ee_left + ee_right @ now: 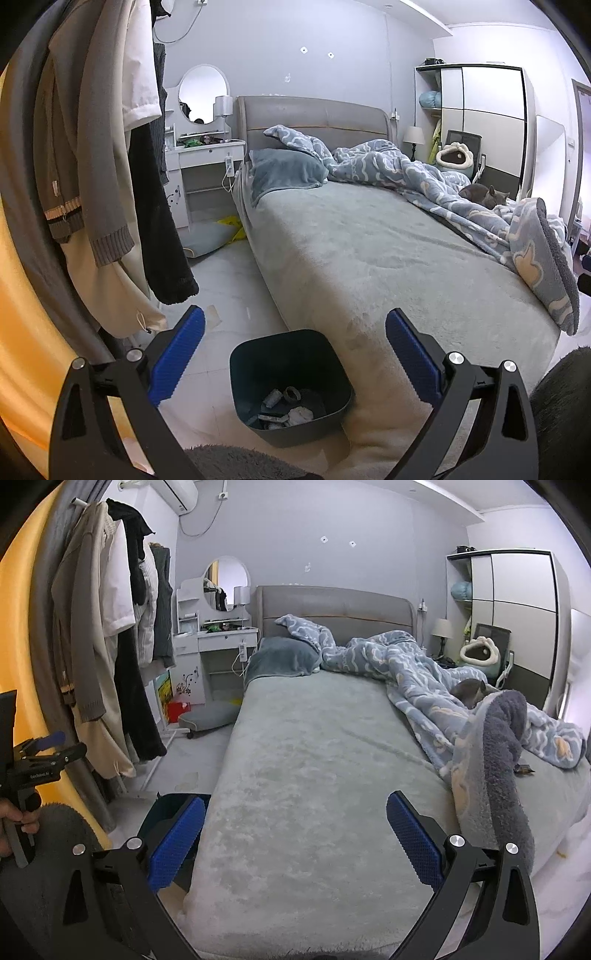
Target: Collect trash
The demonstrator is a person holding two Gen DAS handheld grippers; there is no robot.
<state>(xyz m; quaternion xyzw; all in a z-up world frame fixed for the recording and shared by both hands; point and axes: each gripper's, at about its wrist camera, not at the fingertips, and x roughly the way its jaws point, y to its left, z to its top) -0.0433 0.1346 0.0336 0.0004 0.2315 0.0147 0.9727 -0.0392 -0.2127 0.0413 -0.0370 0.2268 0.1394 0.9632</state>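
A dark blue trash bin point(258, 354) stands on the floor at the foot corner of the bed, with several crumpled pieces of trash point(286, 406) inside. My left gripper point(295, 332) is open and empty, held above the bin. My right gripper point(295, 816) is open and empty over the grey bed sheet point(295, 768). The bin's rim point(170, 801) shows partly behind my right gripper's left finger. A small dark scrap point(523, 768) lies on the sheet by the blanket at the right. The left gripper also shows at the left edge of the right wrist view point(44, 749).
A blue patterned blanket point(424, 672) is bunched on the bed's right side, with a grey cat point(484, 194) lying on it. Clothes point(92, 166) hang on a rack at the left. A white vanity desk point(203, 151) and a floor cushion point(207, 236) sit beyond. A wardrobe point(484, 118) stands at the right.
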